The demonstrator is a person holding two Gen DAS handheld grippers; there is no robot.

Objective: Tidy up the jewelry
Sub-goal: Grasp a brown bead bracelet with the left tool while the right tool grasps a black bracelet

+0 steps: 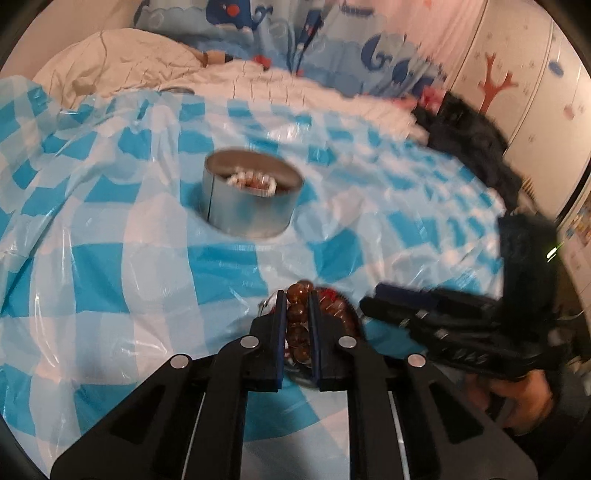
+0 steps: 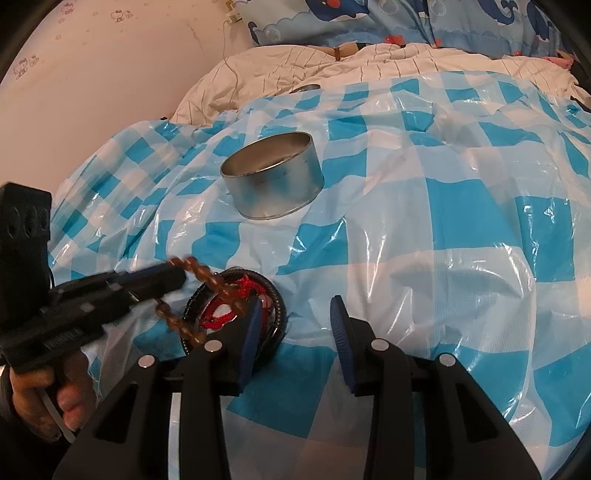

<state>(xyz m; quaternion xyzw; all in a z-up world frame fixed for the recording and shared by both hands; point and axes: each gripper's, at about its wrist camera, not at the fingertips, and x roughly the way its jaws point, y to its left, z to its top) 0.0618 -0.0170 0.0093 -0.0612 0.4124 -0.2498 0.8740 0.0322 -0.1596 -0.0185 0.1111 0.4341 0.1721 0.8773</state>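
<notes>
My left gripper [image 1: 297, 295] is shut on an amber bead bracelet [image 1: 297, 321], which hangs from its fingers above the bed; in the right wrist view the same gripper [image 2: 177, 277] lifts the amber beads [image 2: 218, 286] off a pile. The pile holds a black coiled bracelet [image 2: 275, 306] and a red cord piece [image 2: 221, 314]. A round silver tin [image 1: 251, 195] stands beyond, with white and orange jewelry inside; it also shows in the right wrist view [image 2: 275, 177]. My right gripper [image 2: 297, 308] is open and empty, its left finger beside the pile; it shows at the right in the left wrist view [image 1: 373, 299].
A blue and white checked plastic sheet [image 2: 443, 221] covers the bed. A white quilt [image 1: 295, 85] and whale-print pillows [image 1: 258, 26] lie behind. A dark furry garment [image 1: 472, 136] lies at the right edge. A wall [image 2: 92, 81] runs on the left.
</notes>
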